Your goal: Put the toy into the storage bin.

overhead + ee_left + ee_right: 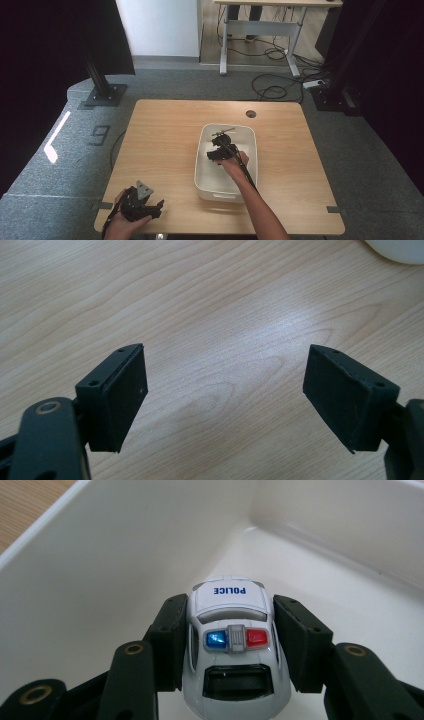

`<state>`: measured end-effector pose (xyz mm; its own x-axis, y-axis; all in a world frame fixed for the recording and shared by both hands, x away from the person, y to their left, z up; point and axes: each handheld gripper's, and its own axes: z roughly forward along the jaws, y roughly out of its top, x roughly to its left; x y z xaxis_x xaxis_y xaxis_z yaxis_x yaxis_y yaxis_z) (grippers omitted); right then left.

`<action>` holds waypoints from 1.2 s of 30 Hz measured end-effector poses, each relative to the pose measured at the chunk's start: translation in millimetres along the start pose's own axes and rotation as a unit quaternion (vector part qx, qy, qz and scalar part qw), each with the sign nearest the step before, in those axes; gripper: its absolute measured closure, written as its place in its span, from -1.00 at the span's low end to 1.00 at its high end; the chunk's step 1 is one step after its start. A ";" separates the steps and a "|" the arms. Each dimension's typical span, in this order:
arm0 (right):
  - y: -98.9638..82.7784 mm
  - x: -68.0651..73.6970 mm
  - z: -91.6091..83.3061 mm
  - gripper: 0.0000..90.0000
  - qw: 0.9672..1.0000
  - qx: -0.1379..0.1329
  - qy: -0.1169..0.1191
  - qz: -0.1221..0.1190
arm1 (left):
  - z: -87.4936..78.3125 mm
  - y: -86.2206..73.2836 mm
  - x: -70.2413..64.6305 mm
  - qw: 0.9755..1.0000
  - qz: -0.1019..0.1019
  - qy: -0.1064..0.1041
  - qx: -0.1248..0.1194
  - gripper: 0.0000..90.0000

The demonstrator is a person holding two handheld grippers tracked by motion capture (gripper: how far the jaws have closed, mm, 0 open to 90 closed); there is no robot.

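High view: wooden table (pixel 165 150), grey carpet (pixel 60 165).

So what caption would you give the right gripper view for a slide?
The right gripper clamps a white toy police car by its sides inside a white bin.

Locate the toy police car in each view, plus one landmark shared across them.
High view: toy police car is hidden under the right gripper, inside the white bin, right of table centre.
Left gripper view: not in it; open jaws over bare wooden table, with the bin's corner at top right.
Right gripper view: toy police car low centre, clamped between the jaws, roof lights up, above the bin floor.
Shared landmark: the white bin.
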<state>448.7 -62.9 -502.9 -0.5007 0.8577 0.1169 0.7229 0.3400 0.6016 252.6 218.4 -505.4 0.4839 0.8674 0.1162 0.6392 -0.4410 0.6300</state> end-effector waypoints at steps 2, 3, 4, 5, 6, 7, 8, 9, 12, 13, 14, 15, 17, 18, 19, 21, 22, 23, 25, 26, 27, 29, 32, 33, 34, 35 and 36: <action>-0.2 -0.2 0.8 0.08 1.000 0.004 0.000 -0.004 | 0.0 0.1 0.2 1.000 0.000 0.000 0.000 -0.59; -0.5 -0.2 1.4 0.06 1.000 0.004 -0.003 -0.007 | 0.0 0.0 0.2 1.000 0.000 0.000 0.000 -0.59; -0.5 -0.5 1.7 0.03 1.000 0.005 -0.002 -0.006 | -0.1 0.1 0.3 1.000 0.000 0.000 0.000 -0.59; -0.4 -0.6 1.2 0.00 1.000 0.004 -0.001 -0.005 | 0.0 0.0 0.3 1.000 0.000 0.000 0.001 -0.59; -0.3 -0.7 0.6 0.00 1.000 0.005 -0.001 -0.004 | -0.1 0.0 0.3 1.000 0.000 0.000 0.001 -0.59; -0.2 -0.8 0.2 -0.03 1.000 0.006 -0.001 -0.004 | -0.1 -0.1 0.2 1.000 0.000 0.000 0.000 -0.59; -0.2 -1.1 -0.5 -0.05 1.000 0.007 -0.001 -0.004 | -0.2 -0.1 0.2 1.000 0.000 0.000 0.000 -0.59; -0.3 -1.5 -1.5 -0.06 1.000 0.005 0.000 -0.004 | -0.3 -0.1 0.2 1.000 0.000 0.000 0.000 -0.59; -1.3 -1.4 -4.6 -0.10 1.000 0.005 0.002 -0.006 | -0.6 -0.2 0.2 1.000 0.000 0.000 -0.001 -0.59; -1.8 -1.1 -6.0 -0.10 1.000 0.004 0.001 -0.007 | -0.6 -0.1 0.1 1.000 0.000 0.000 -0.001 -0.59; -2.2 -0.7 -7.4 -0.10 1.000 0.002 -0.002 -0.009 | -0.5 0.1 0.0 1.000 0.000 0.001 -0.001 -0.59; -3.1 0.1 -9.4 -0.09 1.000 -0.001 -0.007 -0.010 | -0.4 0.2 -0.1 1.000 0.000 0.001 -0.001 -0.59; -4.1 0.2 -11.3 -0.10 1.000 0.000 -0.008 -0.009 | -0.2 0.4 -0.7 1.000 0.002 0.000 0.001 -0.59; -4.8 -0.2 -11.5 -0.10 1.000 -0.001 -0.008 -0.009 | -0.2 0.6 -1.0 1.000 0.003 0.001 0.001 -0.59; -5.1 -0.8 -11.1 -0.10 1.000 0.002 -0.005 -0.009 | -0.1 0.7 -1.2 1.000 0.003 0.001 0.001 -0.59; -5.8 -1.9 -8.0 -0.11 1.000 0.005 0.001 -0.010 | -0.1 1.0 -1.6 1.000 0.004 0.001 0.000 -0.59; -5.8 -2.0 -6.0 -0.11 1.000 0.007 0.008 -0.007 | -0.2 1.1 -1.6 1.000 0.004 0.001 0.000 -0.59; -5.5 -1.5 -5.1 -0.11 1.000 0.009 0.010 -0.007 | -0.4 1.1 -1.4 1.000 0.004 0.001 -0.001 -0.59; -4.5 0.0 -2.7 -0.11 1.000 0.014 0.009 -0.009 | -0.8 1.0 -0.9 1.000 0.003 0.002 -0.001 -0.59; -4.0 0.4 -1.8 -0.11 1.000 0.016 0.011 -0.009 | -1.0 0.8 -0.6 1.000 0.003 0.002 -0.001 -0.59; -3.7 0.5 -1.0 -0.11 1.000 0.016 0.012 -0.008 | -1.2 0.6 -0.3 1.000 0.003 0.003 -0.002 -0.59; -3.4 0.7 -0.1 -0.11 1.000 0.015 0.016 -0.007 | -1.7 0.4 0.3 1.000 0.003 0.004 -0.003 -0.59; -3.4 0.7 -1.0 -0.05 1.000 0.018 0.019 -0.004 | -1.8 0.4 0.6 1.000 0.003 0.005 -0.003 -0.59; -3.6 0.9 -2.0 -0.05 1.000 0.019 0.021 -0.003 | -1.7 0.6 0.2 1.000 0.004 0.005 -0.003 -0.59; -3.9 1.4 -2.8 -0.04 1.000 0.018 0.024 -0.005 | -1.8 0.7 -0.2 1.000 0.004 0.006 -0.003 -0.59; -4.1 1.9 -3.4 -0.04 0.999 0.020 0.027 -0.005 | -1.6 0.9 -0.7 1.000 0.006 0.007 -0.002 -0.59; -4.5 2.5 -4.1 -0.04 0.999 0.021 0.031 -0.005 | -1.3 1.0 -1.2 1.000 0.008 0.007 -0.003 -0.59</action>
<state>442.2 -63.8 -502.1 -0.5349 0.8295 0.1608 0.7368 0.3647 0.5692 251.9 217.2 -503.9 0.4847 0.8639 0.1367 0.6289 -0.4528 0.6320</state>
